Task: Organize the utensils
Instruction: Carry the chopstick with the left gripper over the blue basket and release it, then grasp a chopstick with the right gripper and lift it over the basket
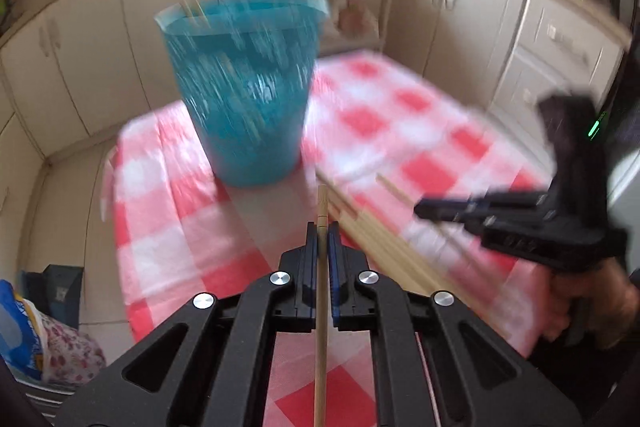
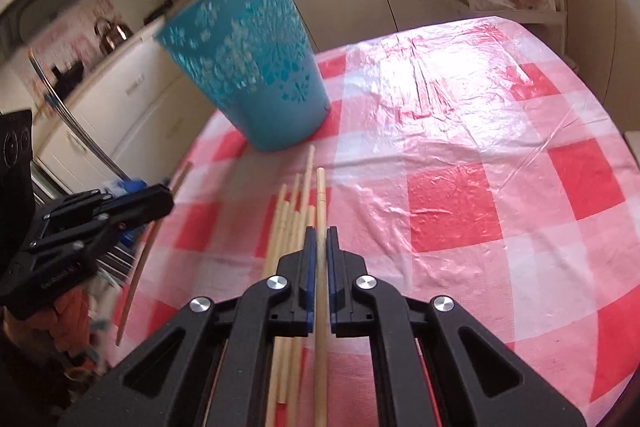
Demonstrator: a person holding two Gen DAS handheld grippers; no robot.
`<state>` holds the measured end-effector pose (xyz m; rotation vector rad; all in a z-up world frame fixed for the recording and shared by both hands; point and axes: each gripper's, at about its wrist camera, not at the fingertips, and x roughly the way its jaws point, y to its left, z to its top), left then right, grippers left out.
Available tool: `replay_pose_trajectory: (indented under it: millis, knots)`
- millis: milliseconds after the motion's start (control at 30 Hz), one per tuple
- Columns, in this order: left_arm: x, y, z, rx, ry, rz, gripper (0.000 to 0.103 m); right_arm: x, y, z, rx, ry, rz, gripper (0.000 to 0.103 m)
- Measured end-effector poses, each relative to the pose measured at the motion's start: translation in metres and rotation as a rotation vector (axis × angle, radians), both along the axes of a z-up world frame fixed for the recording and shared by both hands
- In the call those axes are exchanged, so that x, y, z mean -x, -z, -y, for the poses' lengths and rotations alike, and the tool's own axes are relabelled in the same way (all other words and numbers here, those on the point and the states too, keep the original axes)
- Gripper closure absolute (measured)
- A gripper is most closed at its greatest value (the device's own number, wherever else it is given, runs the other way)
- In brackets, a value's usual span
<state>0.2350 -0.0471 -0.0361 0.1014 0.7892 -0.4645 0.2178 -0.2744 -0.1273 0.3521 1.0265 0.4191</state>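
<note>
The left gripper (image 1: 322, 241) is clamped on one wooden chopstick (image 1: 321, 307), which runs back between its blue pads. The right gripper (image 2: 320, 243) is likewise closed on another chopstick (image 2: 320, 267). Just left of that one, a loose bundle of chopsticks (image 2: 290, 223) lies on the red-and-white checked tablecloth (image 2: 452, 203). Beyond the bundle, near the table's far edge, stands a blue cutout basket (image 2: 256, 67).

Wooden chopsticks (image 2: 294, 223) lie bunched on the checked cloth near an upright blue holder (image 2: 248, 67).
</note>
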Motion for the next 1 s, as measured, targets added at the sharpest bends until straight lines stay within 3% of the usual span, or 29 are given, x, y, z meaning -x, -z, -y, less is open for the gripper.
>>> replay_pose_trajectory:
  millis: [133, 333, 567, 800, 1000]
  knots:
    - [0.006, -0.051, -0.016, 0.125, -0.033, 0.133, 0.098, 0.001, -0.01, 0.005, -0.087, 0.023, 0.046, 0.097]
    - [-0.016, -0.121, -0.037, 0.283, -0.12, 0.334, 0.098, 0.0, -0.01, 0.006, -0.133, 0.04, 0.03, 0.097]
    - [-0.076, -0.17, -0.034, 0.351, -0.226, 0.491, 0.098, 0.002, -0.01, 0.01, -0.139, 0.053, 0.037, 0.097]
    - [-0.138, -0.16, -0.021, 0.356, -0.38, 0.56, 0.098, 0.002, -0.011, 0.009, -0.142, 0.053, 0.037, 0.097]
    - [-0.164, -0.14, -0.02, 0.347, -0.456, 0.558, 0.098, 0.001, -0.01, 0.009, -0.146, 0.057, 0.034, 0.097]
